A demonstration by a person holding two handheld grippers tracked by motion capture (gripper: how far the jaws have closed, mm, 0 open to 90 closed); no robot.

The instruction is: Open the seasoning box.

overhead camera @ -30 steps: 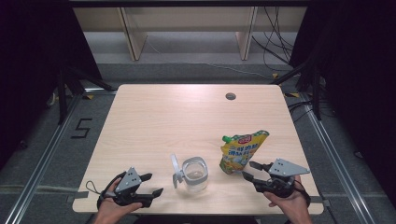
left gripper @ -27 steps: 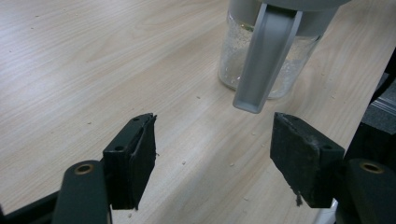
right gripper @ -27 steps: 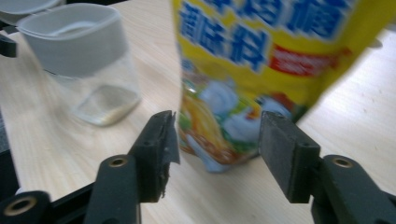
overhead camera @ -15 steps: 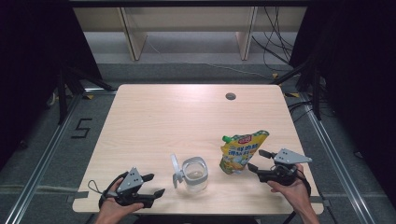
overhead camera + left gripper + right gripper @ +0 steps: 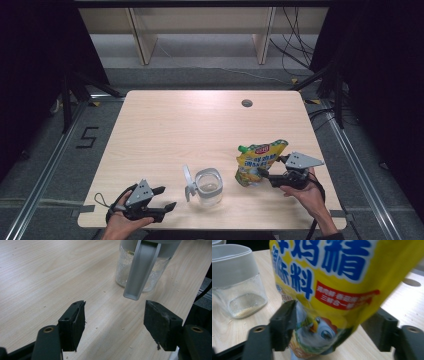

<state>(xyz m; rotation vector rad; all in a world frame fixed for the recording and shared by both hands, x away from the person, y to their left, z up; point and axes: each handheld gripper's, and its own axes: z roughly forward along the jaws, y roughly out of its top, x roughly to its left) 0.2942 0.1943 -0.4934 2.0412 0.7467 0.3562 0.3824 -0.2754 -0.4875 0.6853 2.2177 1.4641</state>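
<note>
The yellow pouch (image 5: pixel 260 161) stands upright near the table's (image 5: pixel 165 125) front right corner, green cap at its top left; the right gripper (image 5: pixel 267 176) has its jaws spread around the pouch's lower part, not yet pinching it. The clear jar (image 5: pixel 208 186), lid flipped open, sits by the front edge just left of the pouch; the left gripper (image 5: pixel 161 198) rests spread near the front left corner, pointing toward the jar.

Near edge crowded, far counter (image 5: pixel 165 120) lying open.
Jar (image 5: pixel 208 186) sitting between both grippers, its flipped lid (image 5: pixel 188 182) sticking out toward the left gripper (image 5: pixel 162 198); yellow pouch (image 5: pixel 259 161) standing just beside the jar, filling the right gripper's (image 5: pixel 266 171) gap.
</note>
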